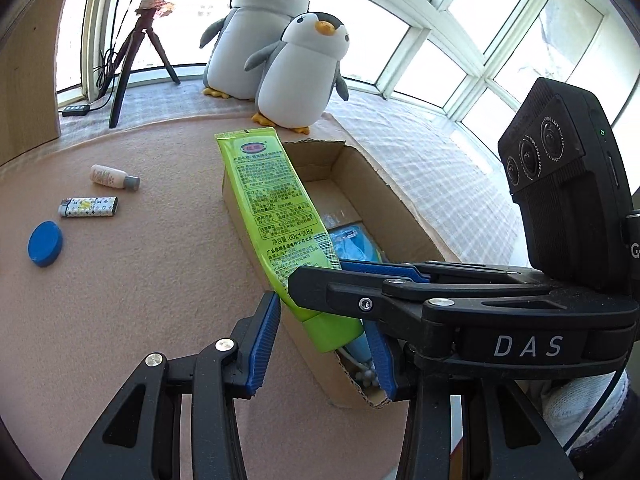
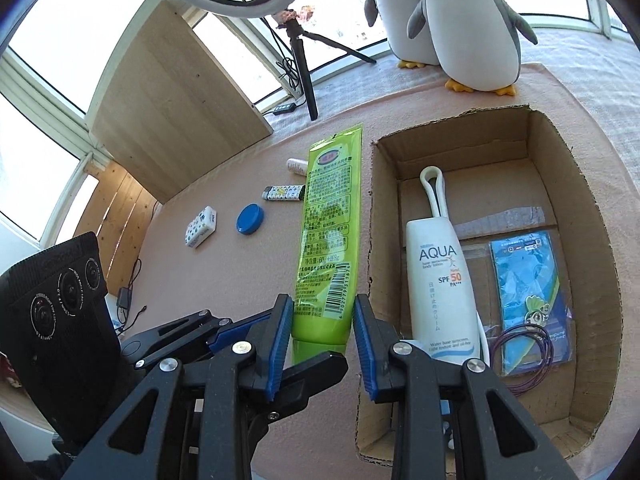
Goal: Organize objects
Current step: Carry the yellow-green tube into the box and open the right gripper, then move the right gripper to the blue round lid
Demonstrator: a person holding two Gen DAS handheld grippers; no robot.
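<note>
The white sunscreen bottle point(image 2: 444, 280) lying in the cardboard box point(image 2: 592, 216) read "AQUA", "SPF 50 PA+++" and, lower down, "Water base sunscreen". The green tube point(image 2: 328, 240) carried Chinese print too small to read, the figures "60g+送8g", and a barcode with digits alongside. The right hand-held gripper point(image 1: 316, 280) bore "DAS" in pale letters on its black body.

Strong daylight floods in through the white-framed windows point(image 1: 460, 40), which are blown out to white. The pink felt-covered desk point(image 1: 140, 280) is evenly bright with soft, faint shadows. Glare streaks the glossy lime-green plastic tube point(image 2: 330, 236). Fisheye distortion bends straight edges, corners vignette black, and focus stays sharp.
</note>
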